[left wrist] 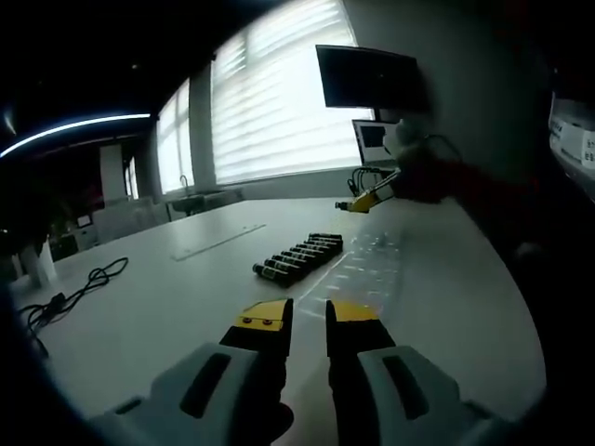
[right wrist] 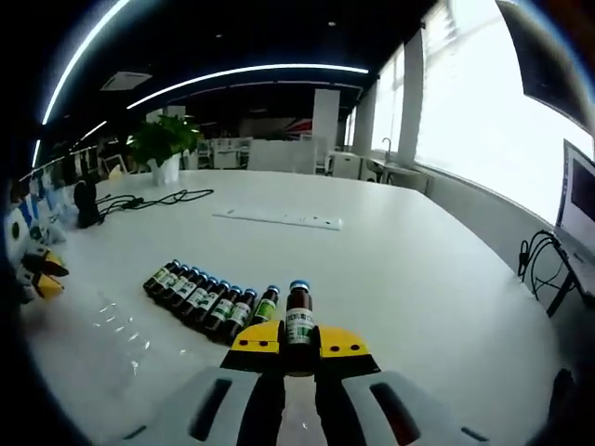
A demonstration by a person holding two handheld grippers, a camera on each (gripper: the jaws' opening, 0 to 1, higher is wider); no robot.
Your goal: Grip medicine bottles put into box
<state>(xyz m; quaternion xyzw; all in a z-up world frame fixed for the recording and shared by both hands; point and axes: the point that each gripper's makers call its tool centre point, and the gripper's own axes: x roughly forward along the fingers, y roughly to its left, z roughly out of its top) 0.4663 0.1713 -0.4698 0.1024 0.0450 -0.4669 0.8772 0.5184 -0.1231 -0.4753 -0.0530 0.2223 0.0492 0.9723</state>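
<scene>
Daylight from the blind-covered windows (left wrist: 279,93) washes the left gripper view, where the left gripper (left wrist: 309,321) hovers above the white worktop (left wrist: 167,297) with its yellow-tipped jaws parted and nothing between them. Ahead of the jaws lies a row of small dark medicine bottles (left wrist: 299,256), side by side on the worktop, and just beside them sits a clear plastic box (left wrist: 367,269), hard to make out against the white surface. Farther off, the right gripper (left wrist: 364,201) enters from the right, held by a person's red-sleeved arm (left wrist: 465,186). A black cable (left wrist: 70,293) trails across the worktop at the left.

Right gripper view: the right gripper (right wrist: 299,342) is clenched on one small brown medicine bottle with a blue cap (right wrist: 298,321), which stands upright between the jaws. Just left of it the row of dark medicine bottles (right wrist: 200,295) lies on the white worktop (right wrist: 418,269), and the clear plastic box (right wrist: 121,321) sits beside that row. The left gripper (right wrist: 39,274) shows at the far left edge. A green potted plant (right wrist: 163,144) stands at the far side.
</scene>
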